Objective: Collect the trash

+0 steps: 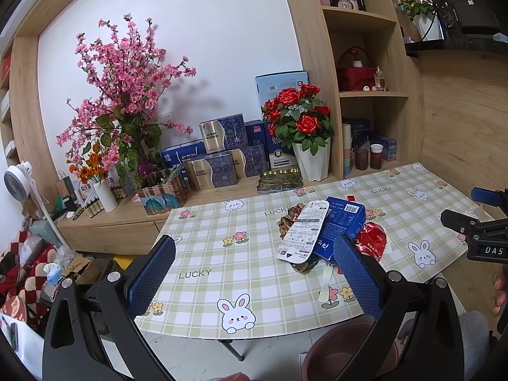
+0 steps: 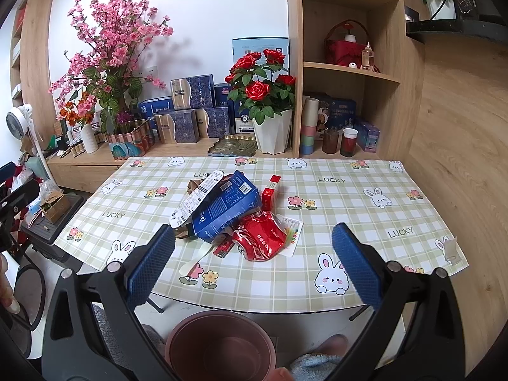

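**Clerk:** Item one, the fingers. The left gripper (image 1: 254, 273) stood wide apart with nothing between its blue pads; the right gripper (image 2: 254, 263) likewise, spread and empty. Both hung over the near edge of the tabletop (image 2: 365, 203), short of the trash.

**Auditor:** And the trash itself?

**Clerk:** One heap at the middle of the tabletop. Blue carton (image 2: 222, 209) lying tilted on top; white printed card (image 2: 197, 198) leaning across its left end; crumpled red wrapper (image 2: 260, 238) touching the carton's near side; small red box (image 2: 271, 190) upright just behind; a white plastic spoon (image 2: 198, 257) nearest the edge; a white sheet with coloured dots (image 2: 290, 233) under the wrapper's right side.

**Auditor:** Why were the fingers held so?

**Clerk:** My judgement: opened ahead of a first pick, with the brown bin (image 2: 220, 346) set below the table edge so pieces could be dropped straight down. Nothing appeared collected yet.

**Auditor:** Anything not accounted for?

**Clerk:** Brownish crumpled foil (image 1: 285, 220) behind the card was mostly covered. A small red piece (image 2: 223, 249) under the wrapper was too small to identify. The bin's near rim was cut off by the frame, and the carton hid whatever lay beneath it. In the left view, the right finger pad covered part of the wrapper.
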